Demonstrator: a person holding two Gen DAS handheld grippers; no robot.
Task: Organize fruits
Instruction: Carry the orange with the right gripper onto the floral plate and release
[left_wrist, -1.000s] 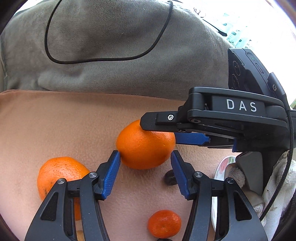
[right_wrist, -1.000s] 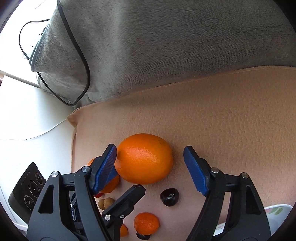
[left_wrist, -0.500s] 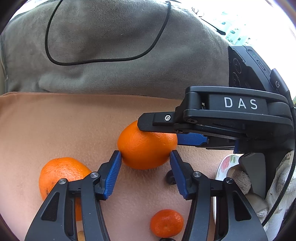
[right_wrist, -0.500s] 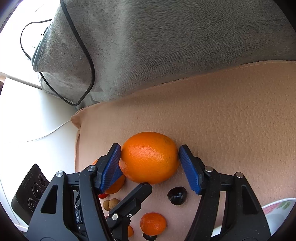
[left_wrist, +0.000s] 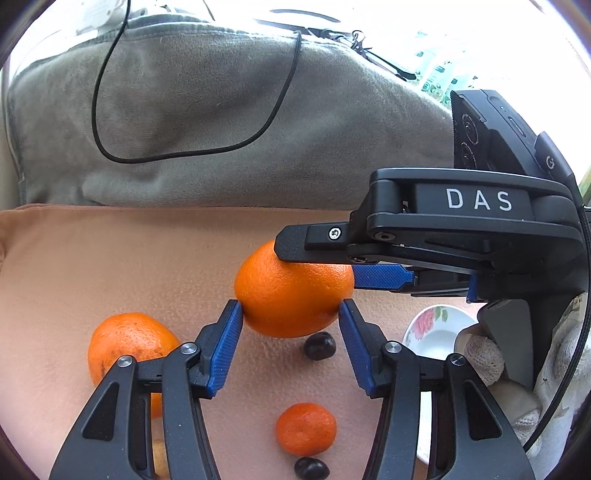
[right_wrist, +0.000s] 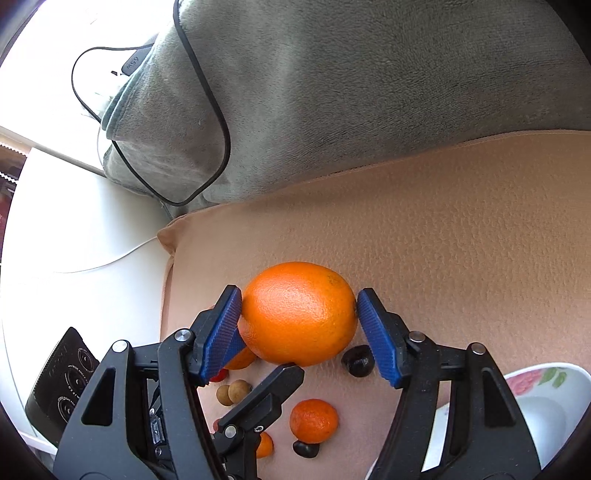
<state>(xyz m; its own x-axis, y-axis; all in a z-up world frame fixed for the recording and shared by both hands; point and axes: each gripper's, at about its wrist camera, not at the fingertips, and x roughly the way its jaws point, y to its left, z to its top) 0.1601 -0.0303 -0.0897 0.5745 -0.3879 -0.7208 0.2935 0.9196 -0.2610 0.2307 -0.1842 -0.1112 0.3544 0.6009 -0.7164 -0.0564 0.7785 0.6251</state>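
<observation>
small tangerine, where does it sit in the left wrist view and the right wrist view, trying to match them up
Left wrist view: the small tangerine lies low in the picture, just right of centre, between the left gripper's arms, with a dark berry just below it.
Right wrist view: it lies low and central, below the big orange.
Shared landmark: the big orange, pinched by both grippers, sits above the tangerine in both views.
</observation>
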